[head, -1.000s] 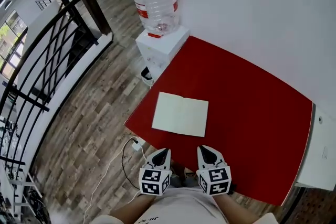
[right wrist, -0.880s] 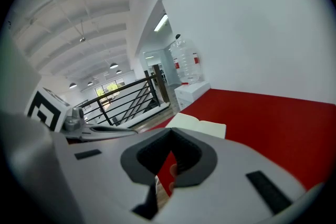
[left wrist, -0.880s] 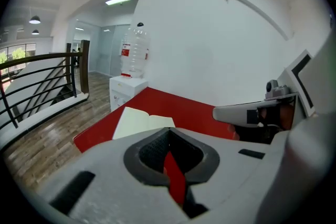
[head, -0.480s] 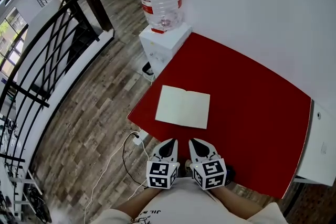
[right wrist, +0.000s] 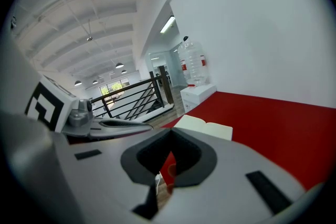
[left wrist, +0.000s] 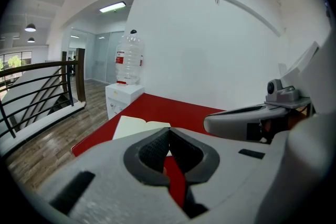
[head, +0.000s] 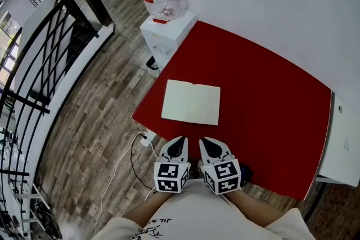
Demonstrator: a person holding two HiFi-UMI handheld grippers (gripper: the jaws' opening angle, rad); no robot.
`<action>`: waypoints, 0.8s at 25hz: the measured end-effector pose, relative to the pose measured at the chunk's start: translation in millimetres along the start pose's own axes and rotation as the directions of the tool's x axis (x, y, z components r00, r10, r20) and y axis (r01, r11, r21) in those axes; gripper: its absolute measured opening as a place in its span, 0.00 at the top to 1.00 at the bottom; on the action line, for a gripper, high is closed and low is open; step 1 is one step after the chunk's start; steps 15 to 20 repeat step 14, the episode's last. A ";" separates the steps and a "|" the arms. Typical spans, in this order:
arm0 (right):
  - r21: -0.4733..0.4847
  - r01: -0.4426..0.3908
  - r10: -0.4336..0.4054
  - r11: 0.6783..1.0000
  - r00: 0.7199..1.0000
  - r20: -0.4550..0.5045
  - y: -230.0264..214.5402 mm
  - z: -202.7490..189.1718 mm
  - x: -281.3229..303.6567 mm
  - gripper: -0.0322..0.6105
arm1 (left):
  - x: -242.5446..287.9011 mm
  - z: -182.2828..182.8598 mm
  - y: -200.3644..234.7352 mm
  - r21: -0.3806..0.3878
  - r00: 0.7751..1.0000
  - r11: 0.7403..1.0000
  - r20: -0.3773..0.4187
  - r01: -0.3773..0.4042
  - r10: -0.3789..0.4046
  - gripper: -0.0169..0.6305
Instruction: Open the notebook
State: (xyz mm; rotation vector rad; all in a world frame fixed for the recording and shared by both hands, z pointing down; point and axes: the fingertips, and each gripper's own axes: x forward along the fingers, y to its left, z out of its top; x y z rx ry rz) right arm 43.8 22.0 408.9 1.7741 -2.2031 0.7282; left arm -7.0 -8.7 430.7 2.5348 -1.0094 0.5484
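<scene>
Lying open on the table (head: 264, 93), the notebook (head: 191, 102) looks done, nothing left, while left gripper (head: 180, 141) and right gripper (head: 203, 143) hang closed, empty.

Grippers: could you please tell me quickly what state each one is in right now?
Left gripper: closed, holding nothing.
Right gripper: closed, holding nothing.
</scene>
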 end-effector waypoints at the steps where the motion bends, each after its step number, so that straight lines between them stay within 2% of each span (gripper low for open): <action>1: 0.000 -0.001 0.001 1.000 1.000 0.000 -0.1 -0.1 0.4 0.94 | 0.5 -0.1 0.4 0.000 1.000 1.000 -0.001 0.000 0.000 0.96; 20: 0.002 -0.012 0.012 1.000 1.000 0.001 3.5 -0.8 0.6 0.94 | -1.8 -0.1 2.6 -0.001 1.000 1.000 -0.001 -0.003 0.003 0.96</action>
